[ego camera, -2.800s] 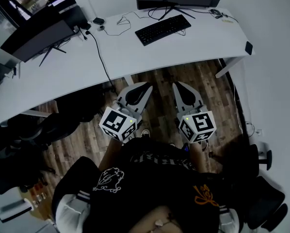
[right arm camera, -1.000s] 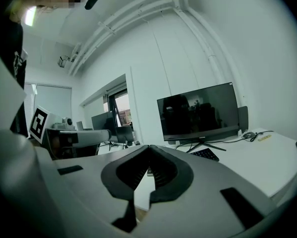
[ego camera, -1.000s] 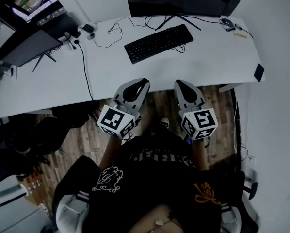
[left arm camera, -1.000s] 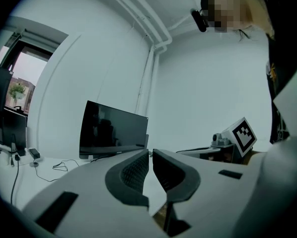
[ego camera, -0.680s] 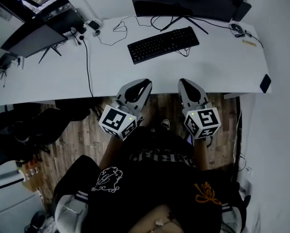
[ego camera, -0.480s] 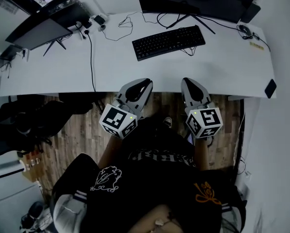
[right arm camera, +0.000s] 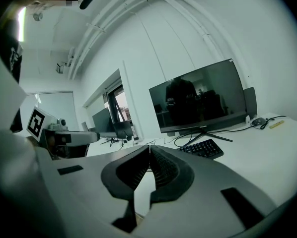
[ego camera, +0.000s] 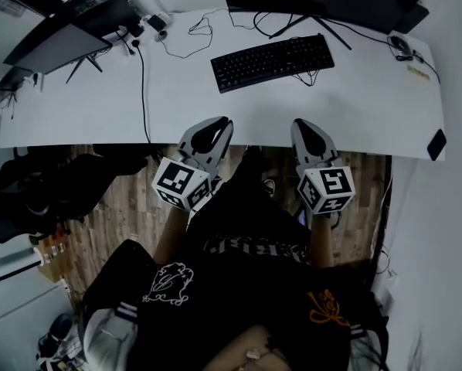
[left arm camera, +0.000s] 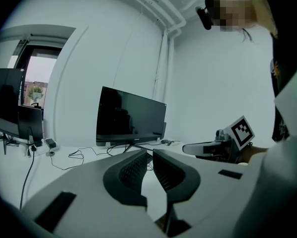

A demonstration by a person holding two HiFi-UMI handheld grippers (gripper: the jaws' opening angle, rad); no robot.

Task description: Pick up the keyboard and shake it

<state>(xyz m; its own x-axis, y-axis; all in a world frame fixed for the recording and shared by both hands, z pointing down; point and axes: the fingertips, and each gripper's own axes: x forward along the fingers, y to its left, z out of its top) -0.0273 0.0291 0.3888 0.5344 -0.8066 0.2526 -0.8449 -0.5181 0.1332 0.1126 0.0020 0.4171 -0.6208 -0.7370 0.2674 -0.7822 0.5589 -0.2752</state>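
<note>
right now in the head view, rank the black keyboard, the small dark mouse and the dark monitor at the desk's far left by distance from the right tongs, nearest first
1. The black keyboard: just ahead of the right tongs, slightly left.
2. The small dark mouse: back right.
3. The dark monitor: far left.

Left tongs (ego camera: 224, 120) and right tongs (ego camera: 300, 121) are grey; the sweatshirt (ego camera: 239, 300) is black.
</note>
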